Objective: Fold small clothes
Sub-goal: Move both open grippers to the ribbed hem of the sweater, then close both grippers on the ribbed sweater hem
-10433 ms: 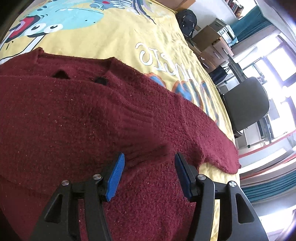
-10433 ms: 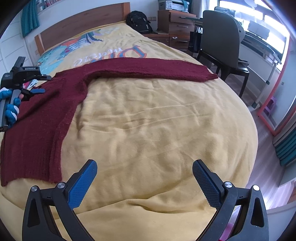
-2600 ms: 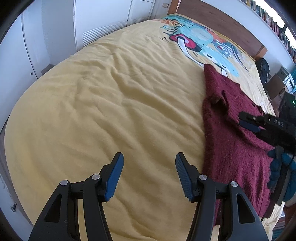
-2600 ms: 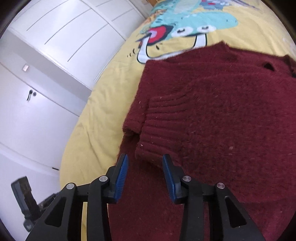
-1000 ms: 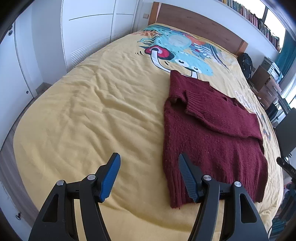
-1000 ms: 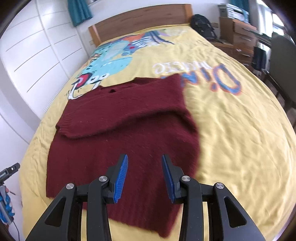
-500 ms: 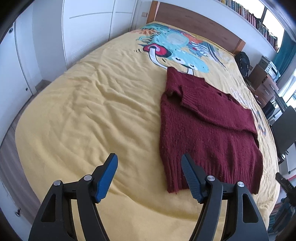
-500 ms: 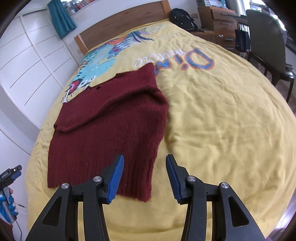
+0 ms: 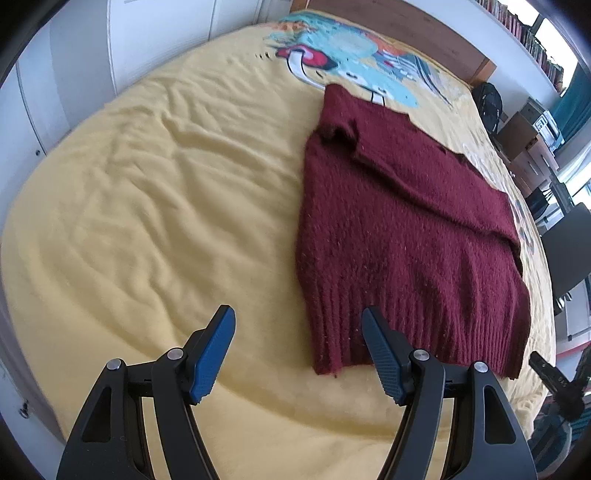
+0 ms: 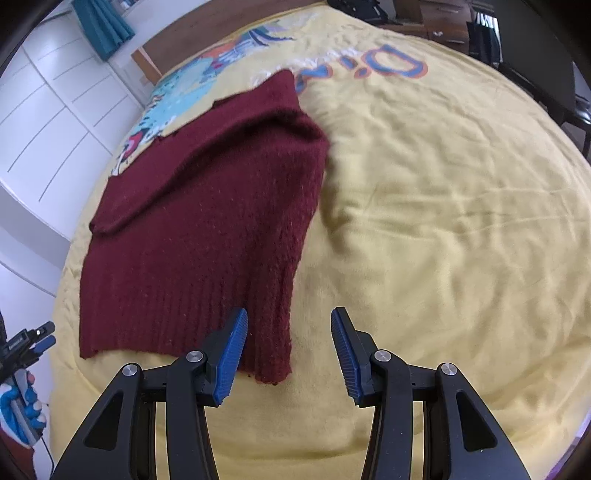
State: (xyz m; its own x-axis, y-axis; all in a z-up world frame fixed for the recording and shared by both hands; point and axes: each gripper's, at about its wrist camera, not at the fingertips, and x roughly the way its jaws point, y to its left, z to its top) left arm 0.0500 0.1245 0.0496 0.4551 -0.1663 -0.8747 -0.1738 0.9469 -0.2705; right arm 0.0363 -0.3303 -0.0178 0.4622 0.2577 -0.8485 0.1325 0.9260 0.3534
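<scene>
Burgundy knit sweater [image 9: 399, 236] — one item, lying flat on the yellow bedspread [image 9: 147, 206], both sleeves folded across the chest, ribbed hem nearest the viewer and collar toward the headboard [image 9: 406, 33].

Left gripper [image 9: 297, 349]: jaws parted wide, empty, poised above the hem's left corner with the bare cover between the fingers. Right gripper [image 10: 286, 345]: jaws moderately parted, holding nothing, the hem's right corner lying below the gap, not yet pinched.

Step in hand, as judged: sleeves done; the bottom-to-top fold is being set up. The next move calls for each gripper to close on its own hem corner, then lift both evenly toward the collar — uneven lift would skew the fold.
</scene>
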